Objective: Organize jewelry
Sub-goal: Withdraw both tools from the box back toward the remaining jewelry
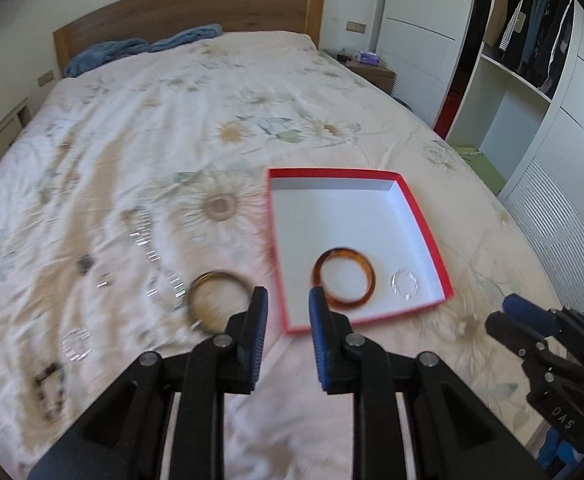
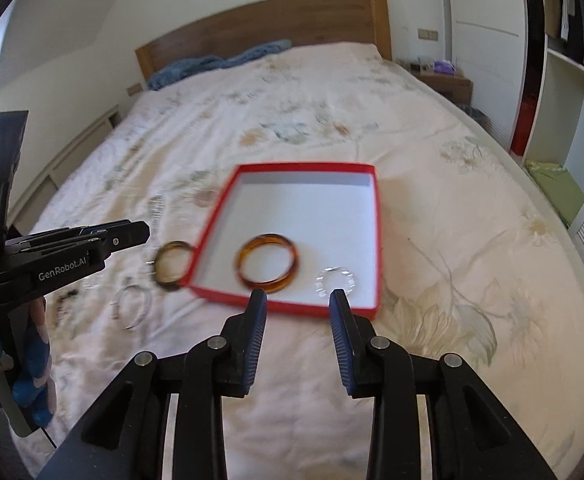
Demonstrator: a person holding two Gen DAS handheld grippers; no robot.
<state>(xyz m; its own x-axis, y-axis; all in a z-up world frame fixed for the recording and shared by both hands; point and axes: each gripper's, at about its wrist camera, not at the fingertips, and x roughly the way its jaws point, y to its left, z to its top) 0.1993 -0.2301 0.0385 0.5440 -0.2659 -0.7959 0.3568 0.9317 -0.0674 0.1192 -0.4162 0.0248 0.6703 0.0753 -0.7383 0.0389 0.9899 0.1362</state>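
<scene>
A red box (image 1: 423,220) (image 2: 377,240) with a white inside lies on the bed. In it are an amber bangle (image 1: 365,276) (image 2: 288,248) and a clear beaded bracelet (image 1: 404,286) (image 2: 335,282). A darker amber bangle (image 1: 216,280) (image 2: 168,264) lies on the quilt just left of the box. Silver and clear bracelets (image 1: 164,284) (image 2: 132,306) lie further left. My left gripper (image 1: 288,300) is open and empty, above the quilt between the dark bangle and the box's near left corner. My right gripper (image 2: 297,300) is open and empty at the box's near edge.
The bed has a floral quilt (image 1: 172,140), a wooden headboard (image 1: 196,8) and blue cloth (image 1: 140,46) by it. A nightstand (image 1: 371,70) and an open wardrobe (image 1: 531,60) stand to the right. A dark beaded piece (image 1: 50,384) lies near the left.
</scene>
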